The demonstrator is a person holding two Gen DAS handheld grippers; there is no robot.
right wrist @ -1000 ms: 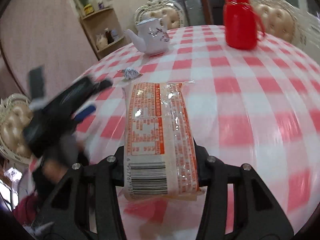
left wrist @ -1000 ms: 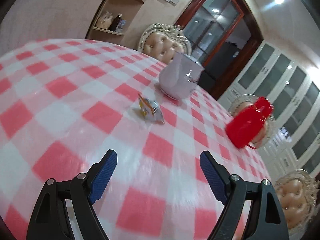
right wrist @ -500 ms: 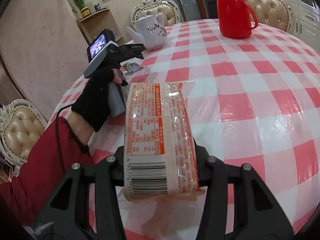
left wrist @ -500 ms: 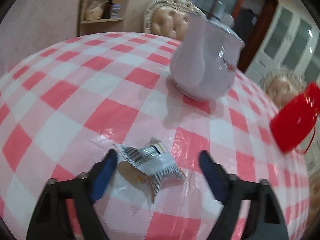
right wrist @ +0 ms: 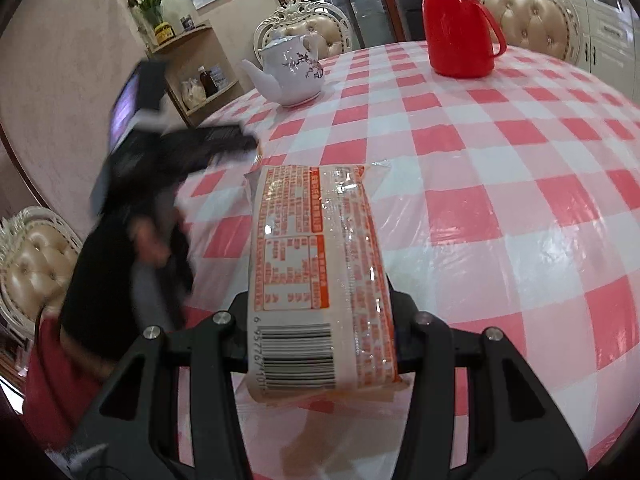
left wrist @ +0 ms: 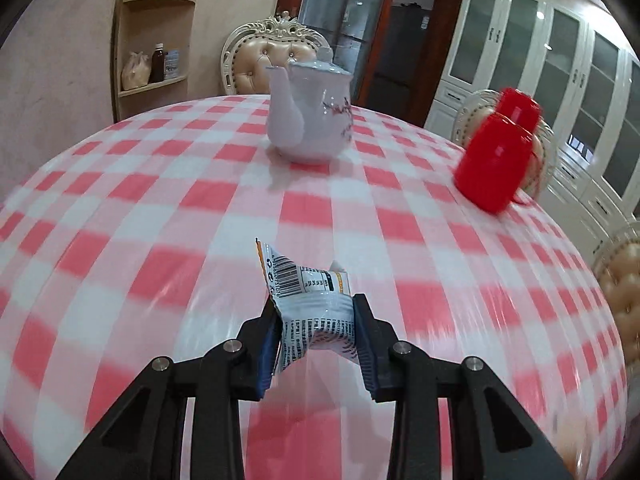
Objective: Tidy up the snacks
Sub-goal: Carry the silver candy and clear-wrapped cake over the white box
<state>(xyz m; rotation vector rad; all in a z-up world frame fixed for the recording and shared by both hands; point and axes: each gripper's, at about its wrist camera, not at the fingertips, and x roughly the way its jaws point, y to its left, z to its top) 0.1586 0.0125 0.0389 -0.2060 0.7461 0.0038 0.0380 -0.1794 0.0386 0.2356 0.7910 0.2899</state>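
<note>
A small crumpled white-and-blue snack packet (left wrist: 304, 280) with a barcode sits between the blue pads of my left gripper (left wrist: 316, 312). Its jaws are closing and pinch the packet's lower half, just above the checked tablecloth (left wrist: 120, 220). In the right wrist view that left gripper (right wrist: 240, 144) is a dark blur at the left, held by a hand in a black glove (right wrist: 132, 220). My right gripper (right wrist: 320, 300) is shut on a long orange-and-white snack pack (right wrist: 312, 220), which points away from me over the table.
A white teapot (left wrist: 308, 120) stands at the far side of the round table, and a red thermos jug (left wrist: 496, 156) at the far right. Padded chairs (left wrist: 276, 64) ring the table. A corner shelf (left wrist: 152, 60) stands by the wall.
The left gripper's jaws came together on the small packet, and the gripper rolled level and drew back from the teapot. The right gripper and its long pack have stayed still.
</note>
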